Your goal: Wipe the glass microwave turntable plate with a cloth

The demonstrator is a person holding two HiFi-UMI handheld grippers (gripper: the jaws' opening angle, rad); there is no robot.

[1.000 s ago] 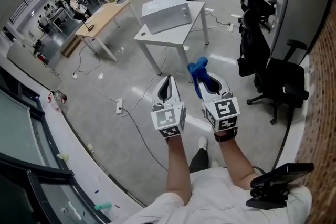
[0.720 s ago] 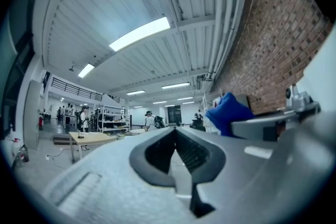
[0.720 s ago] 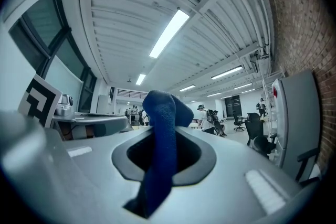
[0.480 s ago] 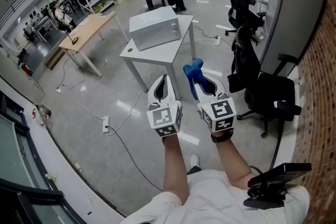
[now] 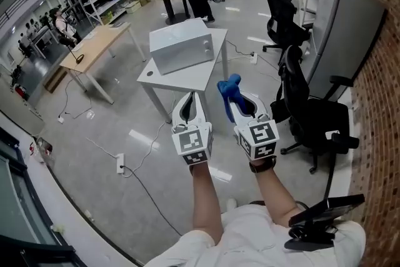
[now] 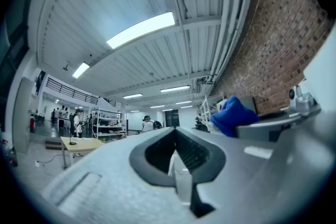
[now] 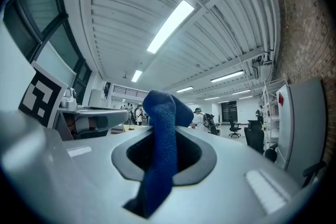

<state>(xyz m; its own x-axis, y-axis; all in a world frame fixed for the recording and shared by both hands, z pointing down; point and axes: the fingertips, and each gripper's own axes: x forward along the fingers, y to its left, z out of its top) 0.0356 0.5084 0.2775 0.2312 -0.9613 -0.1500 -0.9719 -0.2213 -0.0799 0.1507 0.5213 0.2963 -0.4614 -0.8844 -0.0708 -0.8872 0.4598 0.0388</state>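
Toward the far edge of the white tabletop sits a closed white microwave, insides not visible; the near edge is bare. Short of that near edge, over the floor, both grippers are held side by side: left gripper has its jaws pressed together on nothing. Right gripper has its jaws pinching a blue cloth, long axis along the jaws, bunched end poking past the tips toward the tabletop.

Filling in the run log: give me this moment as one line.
left gripper: shut, empty | right gripper: shut on blue cloth | microwave: on white table ahead | turntable plate: not in view
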